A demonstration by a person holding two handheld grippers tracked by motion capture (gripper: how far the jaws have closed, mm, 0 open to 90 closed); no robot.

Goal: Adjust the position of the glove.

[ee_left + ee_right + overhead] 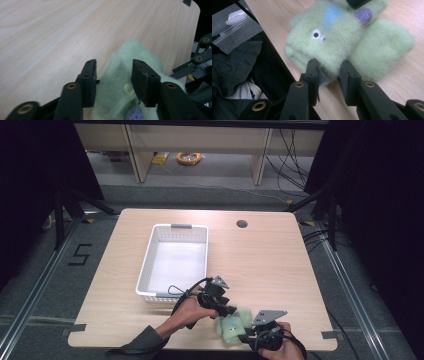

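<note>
A fuzzy pale green plush toy [233, 325] with a button eye, a blue patch and a purple patch lies at the table's near edge. My left gripper [231, 312] comes down on its far side. In the left gripper view the toy [136, 51] lies between the jaws, which stand apart on either side of a fold; the left gripper [113, 72] is open. My right gripper [245, 336] reaches in from the near right. In the right gripper view its jaws pinch the near edge of the toy [329, 35], so the right gripper [329, 73] is shut on it.
A white perforated basket [148, 265] stands left of centre, just beyond my left hand. A round cable hole [242, 224] is at the table's far side. The table's near edge [200, 347] runs right beside the toy, with dark clothing below it.
</note>
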